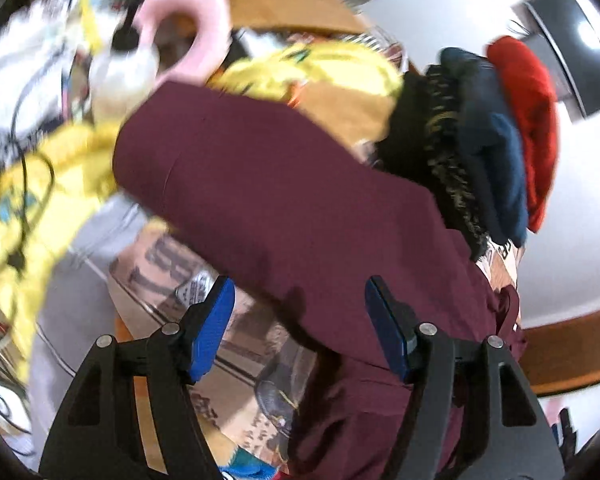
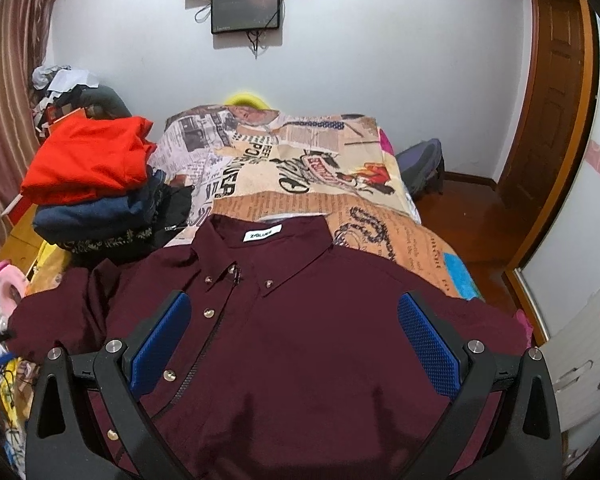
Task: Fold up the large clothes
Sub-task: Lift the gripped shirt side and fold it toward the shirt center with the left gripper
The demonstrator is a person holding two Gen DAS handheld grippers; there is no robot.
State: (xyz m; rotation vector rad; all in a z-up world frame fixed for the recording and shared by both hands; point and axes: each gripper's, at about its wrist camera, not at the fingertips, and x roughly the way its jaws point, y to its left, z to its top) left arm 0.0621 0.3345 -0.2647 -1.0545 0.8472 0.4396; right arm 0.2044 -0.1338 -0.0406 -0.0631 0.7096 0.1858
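— So, where is the maroon shirt [image 2: 300, 340] right now?

— Flat on the bed [image 2: 380, 216], front side up, collar toward the far wall. You can see its white label inside the collar and the row of buttons running down the placket. It lies on the newspaper-print bedspread [image 2: 300, 168], which shows bare beyond the collar.

— And the right tongs [image 2: 296, 336]?

— Above the chest of the shirt, spread wide, with nothing between the blue pads [image 2: 428, 348]. I can't tell whether they touch the cloth.

— The left tongs [image 1: 300, 328]?

— Over the shirt's sleeve side, at the edge of the bed. That view is blurred. The jaws stand apart, about half their spread, and the maroon cloth passes beneath and between them, but neither pad presses on it. Nothing is gripped.

— What is next to the shirt?

— Just beyond its sleeve, toward the curtain side, sits a stack of folded clothes [image 2: 96, 192]: a red garment [image 2: 88, 160] on top, a dark blue one [image 2: 88, 216] under it, and a black one with a gold-patterned edge [image 2: 112, 244] at the bottom. The stack is just beside the sleeve, and I can't tell if they touch.

— Anything further out?

— A pink ring-shaped thing [image 1: 188, 20] and some yellow cloth [image 1: 312, 68] lie past the sleeve, off the bed's edge, in a blurred clutter. On the wall beyond the collar hangs a dark screen [image 2: 246, 8], and a wooden door [image 2: 556, 92] stands on the shirt's other side.
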